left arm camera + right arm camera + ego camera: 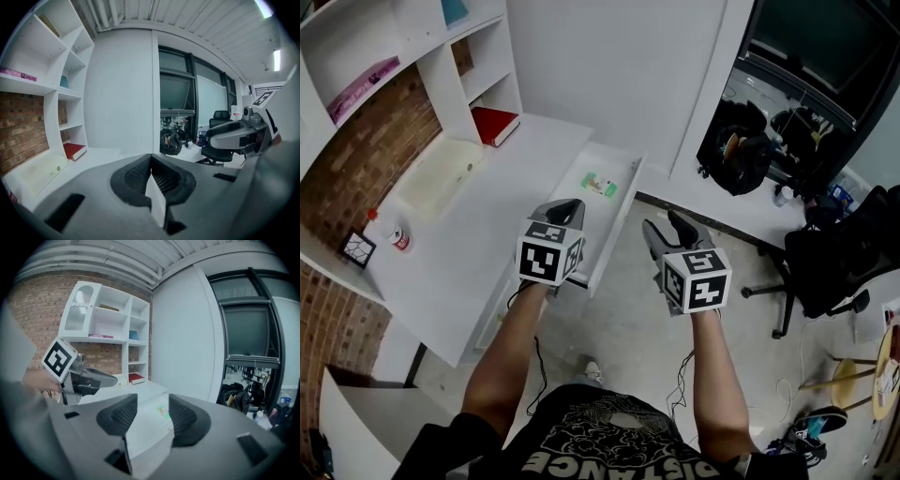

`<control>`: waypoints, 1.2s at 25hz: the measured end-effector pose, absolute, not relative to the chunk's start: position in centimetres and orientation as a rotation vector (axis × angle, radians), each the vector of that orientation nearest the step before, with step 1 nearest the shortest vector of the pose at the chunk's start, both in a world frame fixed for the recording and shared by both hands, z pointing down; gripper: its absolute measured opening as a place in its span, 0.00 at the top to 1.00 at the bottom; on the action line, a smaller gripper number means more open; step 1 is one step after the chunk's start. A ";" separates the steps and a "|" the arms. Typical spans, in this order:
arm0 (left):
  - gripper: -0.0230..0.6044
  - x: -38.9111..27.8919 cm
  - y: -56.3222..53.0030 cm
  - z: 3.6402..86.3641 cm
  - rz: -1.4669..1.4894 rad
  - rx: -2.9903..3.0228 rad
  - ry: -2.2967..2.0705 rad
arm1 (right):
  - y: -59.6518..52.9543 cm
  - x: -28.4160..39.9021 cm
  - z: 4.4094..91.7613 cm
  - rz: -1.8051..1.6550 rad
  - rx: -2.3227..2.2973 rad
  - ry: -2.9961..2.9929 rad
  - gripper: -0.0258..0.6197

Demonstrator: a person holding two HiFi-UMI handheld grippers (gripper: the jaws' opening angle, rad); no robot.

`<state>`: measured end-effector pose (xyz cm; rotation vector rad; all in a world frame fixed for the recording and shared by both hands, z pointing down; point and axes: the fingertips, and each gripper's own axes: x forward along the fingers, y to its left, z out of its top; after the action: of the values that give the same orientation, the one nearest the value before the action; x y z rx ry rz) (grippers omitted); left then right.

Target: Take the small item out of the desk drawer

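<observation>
The white desk's drawer (622, 217) stands pulled out. A small green and white item (600, 185) lies flat on its floor near the back. My left gripper (571, 206) hovers over the drawer's front half, short of the item, with its pads together and nothing between them; in its own view the left gripper (151, 160) shows the tips meeting. My right gripper (673, 228) hangs over the floor just right of the drawer. It is open and empty. Between the right gripper's (152, 405) jaws I see the drawer and the item (163, 412).
On the desk top (516, 225) are a pale tray (441, 178), a red book (495, 124), a small red-capped bottle (397, 238) and a framed card (358, 248). White shelves stand at the left. A black bag (736, 145) and an office chair (825, 262) are at the right.
</observation>
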<state>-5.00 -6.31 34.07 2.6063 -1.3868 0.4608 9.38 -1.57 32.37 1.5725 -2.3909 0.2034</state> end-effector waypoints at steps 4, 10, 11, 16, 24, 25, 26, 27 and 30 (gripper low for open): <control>0.95 -5.9 -8.0 33.9 0.447 2.605 -1.391 | -3.3 8.3 32.3 0.206 1.566 -2.397 0.58; 0.95 -6.9 -10.2 34.3 0.444 2.599 -1.397 | -5.7 7.2 32.4 0.203 1.553 -2.404 0.53; 0.95 -7.0 -10.5 34.4 0.442 2.595 -1.399 | -6.1 7.1 32.5 0.204 1.547 -2.404 0.52; 0.95 -7.4 -12.1 34.9 0.436 2.582 -1.407 | -7.6 6.7 33.2 0.220 1.530 -2.407 0.49; 0.95 -6.8 -13.8 35.9 0.456 2.579 -1.413 | -9.3 7.1 34.7 0.225 1.511 -2.407 0.48; 0.95 -6.7 -14.1 36.0 0.458 2.580 -1.416 | -9.6 7.2 34.8 0.227 1.511 -2.411 0.48; 0.95 -6.7 -14.3 36.0 0.460 2.580 -1.420 | -10.0 7.3 34.9 0.228 1.511 -2.416 0.47; 0.95 -6.6 -14.6 36.1 0.464 2.580 -1.426 | -10.4 7.3 35.0 0.228 1.509 -2.422 0.47; 0.95 -6.6 -15.5 36.5 0.479 2.573 -1.446 | -11.8 7.2 35.5 0.230 1.487 -2.436 0.46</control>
<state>-6.57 -15.53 36.50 2.5734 -1.4461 0.4792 7.21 -11.83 35.48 1.4871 -2.4358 0.2296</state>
